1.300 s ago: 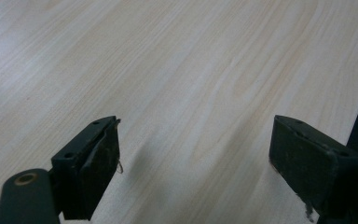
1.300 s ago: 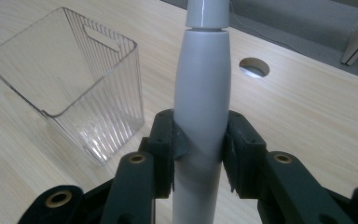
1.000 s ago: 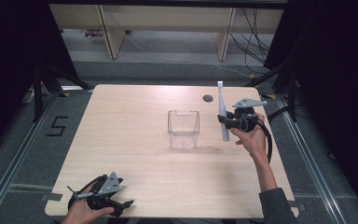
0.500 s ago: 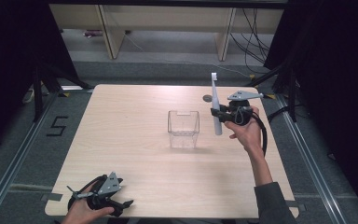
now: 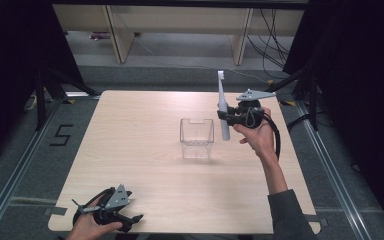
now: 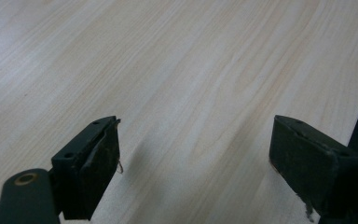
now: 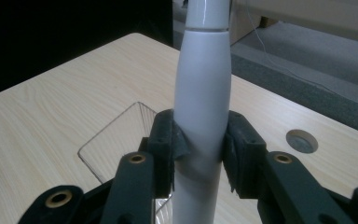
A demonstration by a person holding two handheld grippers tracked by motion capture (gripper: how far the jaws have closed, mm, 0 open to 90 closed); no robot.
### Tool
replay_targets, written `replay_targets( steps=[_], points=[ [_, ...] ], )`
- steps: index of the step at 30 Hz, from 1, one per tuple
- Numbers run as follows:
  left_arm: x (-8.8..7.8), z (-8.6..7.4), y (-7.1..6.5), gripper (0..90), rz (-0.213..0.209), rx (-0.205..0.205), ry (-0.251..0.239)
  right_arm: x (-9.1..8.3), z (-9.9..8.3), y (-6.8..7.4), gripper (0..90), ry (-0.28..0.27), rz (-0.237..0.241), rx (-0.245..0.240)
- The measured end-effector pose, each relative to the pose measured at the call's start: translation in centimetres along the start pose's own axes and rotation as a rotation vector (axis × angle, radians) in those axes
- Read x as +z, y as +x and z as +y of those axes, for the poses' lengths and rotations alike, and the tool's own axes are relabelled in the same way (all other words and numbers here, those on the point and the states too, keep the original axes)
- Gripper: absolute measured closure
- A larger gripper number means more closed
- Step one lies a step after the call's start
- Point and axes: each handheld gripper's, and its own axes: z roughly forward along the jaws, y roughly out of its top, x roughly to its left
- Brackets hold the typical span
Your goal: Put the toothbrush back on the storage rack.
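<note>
1. Pale wood-grain surface [image 5: 140, 150] with dark floor around it and light shelving beyond its far edge; a round hole [image 7: 301, 140] sits in the wood to the right of the right claw in its own view.
2. Right claw [image 5: 228, 116] is clenched on a white toothbrush-like handle [image 5: 223, 107], held nearly upright above the surface, head end up.
3. A clear plastic box [image 5: 197, 138] stands open-topped just beside and below that claw, toward the left claw's side.
4. Left claw [image 5: 130, 217] rests released at the near edge, its jaws wide apart over bare wood, nothing between them.
5. The handle looks stiff, light and glossy, so likely slippery; the grip sits on the thicker waist [image 7: 203, 121], a sensible place, since the pads bite in there.
6. Its top runs out of the right gripper view, and its lower end is hidden behind the jaws there.
7. The box's clear walls are hard to trace; whether anything lies inside I cannot tell.
</note>
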Motion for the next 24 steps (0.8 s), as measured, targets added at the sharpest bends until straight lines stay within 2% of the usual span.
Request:
replay_targets(
  steps=[2,3,8,9,11,12,13,14,16,17,18,19,22,23,24],
  points=[
    [0.0,0.1,0.0,15.7,-0.007,0.000,0.003,0.1,0.4,0.3,67.1,-0.008,0.004,0.002],
    [0.0,0.1,0.0,15.7,-0.008,0.002,0.002,0.1,0.7,0.4,67.1,-0.001,0.000,-0.025],
    [0.0,0.1,0.0,15.7,-0.008,0.001,0.003,0.5,1.4,1.2,67.0,0.005,0.021,-0.011],
    [0.0,0.1,0.0,15.7,-0.008,0.000,0.003,0.8,1.5,1.2,67.0,-0.009,0.018,-0.025],
    [0.0,0.1,0.1,15.7,-0.007,-0.002,0.003,1.0,1.7,1.4,67.0,-0.001,0.029,-0.030],
    [0.0,0.1,0.1,15.7,-0.006,0.001,0.003,1.3,1.6,1.6,67.0,-0.002,0.038,-0.012],
    [-0.1,0.1,0.0,15.7,-0.007,0.002,0.003,1.4,1.7,1.7,67.0,0.002,0.031,-0.032],
    [-0.1,0.1,0.0,15.7,-0.006,0.002,0.001,1.6,1.7,2.0,67.0,0.003,0.039,-0.011],
    [-0.1,0.1,0.0,15.7,-0.006,0.002,0.000,2.0,1.8,2.1,67.1,-0.002,0.043,-0.043],
    [-0.1,0.1,0.0,15.7,-0.006,0.002,0.001,2.1,1.9,2.5,67.1,0.015,0.056,-0.019],
    [-0.1,0.1,0.0,15.7,-0.005,0.002,0.001,2.3,2.0,2.4,67.1,0.008,0.054,-0.044],
    [-0.1,0.1,0.0,15.7,-0.005,0.002,0.001,2.5,2.0,2.8,67.0,0.011,0.053,-0.021],
    [-0.1,0.0,0.0,15.7,-0.001,-0.003,-0.009,3.2,2.3,2.8,67.0,0.013,0.057,-0.050],
    [-0.1,0.0,0.0,15.7,-0.002,-0.002,-0.010,3.4,2.3,3.1,67.0,0.022,0.063,-0.024],
    [-0.1,0.1,0.0,15.7,0.000,0.001,-0.008,3.6,2.4,3.0,67.0,0.029,0.064,-0.051]
  ],
)
